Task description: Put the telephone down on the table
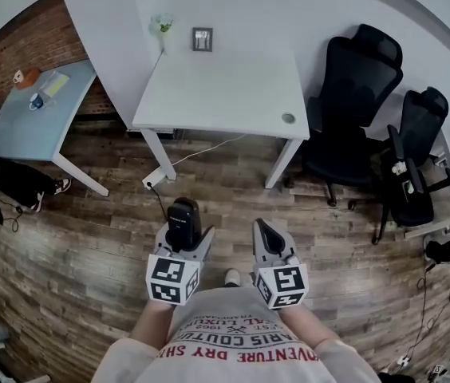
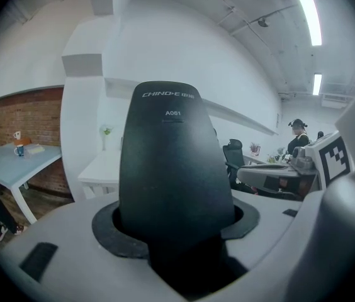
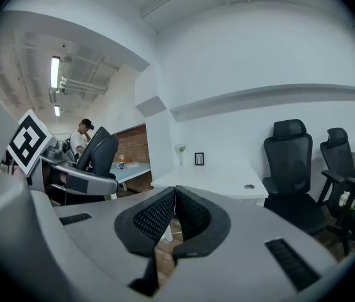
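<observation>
The telephone [image 1: 183, 220] is not on the table [image 1: 225, 94] yet. It stands upright in my left claw [image 1: 185, 236], the two pads pinching its lower end from either side, its rounded top pointing forward and away from me. In the left gripper view its dark body fills the space between the jaws, so I judge the grip sound. My right claw [image 1: 266, 234] carries nothing, its ribbed pads pressed together at the tips.

The step in hand, as I read it, is the carry. I am standing on the wooden floor [image 1: 89, 238] well short of the table's near edge, both claws held low in front of my chest, side by side and level, forearms tucked in, jaws aimed roughly at the table.

Next I need to close that gap, then reach the left arm out over the near edge and lower the telephone onto a bare part of the top. There is plenty of room: only a small picture frame [image 1: 202, 39] and a plant [image 1: 163, 24] sit by the far edge, and a round cable hole [image 1: 289, 118] near the right near corner. I would tilt the telephone flat before spreading the pads, since released upright it would likely topple.
</observation>
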A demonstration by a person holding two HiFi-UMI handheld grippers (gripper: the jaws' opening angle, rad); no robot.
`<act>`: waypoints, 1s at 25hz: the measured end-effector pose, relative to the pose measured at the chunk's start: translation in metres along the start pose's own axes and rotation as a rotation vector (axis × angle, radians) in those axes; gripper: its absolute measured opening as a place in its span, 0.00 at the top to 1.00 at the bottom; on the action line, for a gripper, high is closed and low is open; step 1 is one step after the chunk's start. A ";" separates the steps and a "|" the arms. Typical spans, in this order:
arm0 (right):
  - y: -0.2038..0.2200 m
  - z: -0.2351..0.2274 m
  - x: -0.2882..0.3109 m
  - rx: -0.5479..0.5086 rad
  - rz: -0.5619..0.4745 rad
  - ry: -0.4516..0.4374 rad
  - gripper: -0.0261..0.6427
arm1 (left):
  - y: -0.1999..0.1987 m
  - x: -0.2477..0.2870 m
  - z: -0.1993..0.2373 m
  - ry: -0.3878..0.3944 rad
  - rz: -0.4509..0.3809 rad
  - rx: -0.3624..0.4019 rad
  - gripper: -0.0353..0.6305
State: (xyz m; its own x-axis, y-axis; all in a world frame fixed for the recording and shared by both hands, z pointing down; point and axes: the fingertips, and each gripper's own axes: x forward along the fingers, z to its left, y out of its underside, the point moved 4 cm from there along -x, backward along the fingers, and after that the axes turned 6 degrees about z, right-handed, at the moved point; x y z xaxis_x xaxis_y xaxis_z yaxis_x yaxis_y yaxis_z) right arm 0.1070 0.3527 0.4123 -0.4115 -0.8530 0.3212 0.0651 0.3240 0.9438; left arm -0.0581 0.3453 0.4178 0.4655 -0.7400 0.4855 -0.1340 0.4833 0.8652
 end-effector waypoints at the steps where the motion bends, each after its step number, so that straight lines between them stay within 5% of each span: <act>1: -0.002 -0.008 0.007 -0.001 0.003 -0.006 0.92 | -0.005 0.010 0.001 -0.003 0.003 0.000 0.51; 11: -0.015 -0.049 0.076 -0.004 0.046 -0.059 0.92 | -0.033 0.071 0.026 -0.019 0.019 -0.051 0.51; 25: -0.064 -0.054 0.219 -0.001 0.042 0.036 0.92 | -0.105 0.158 0.151 0.065 0.016 -0.004 0.51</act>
State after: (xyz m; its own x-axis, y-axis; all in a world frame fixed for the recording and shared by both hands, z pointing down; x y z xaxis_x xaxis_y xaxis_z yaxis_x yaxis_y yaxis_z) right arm 0.0622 0.1232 0.4261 -0.3750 -0.8530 0.3631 0.0828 0.3592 0.9296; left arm -0.1030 0.1069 0.4226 0.5190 -0.7002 0.4903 -0.1387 0.4970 0.8566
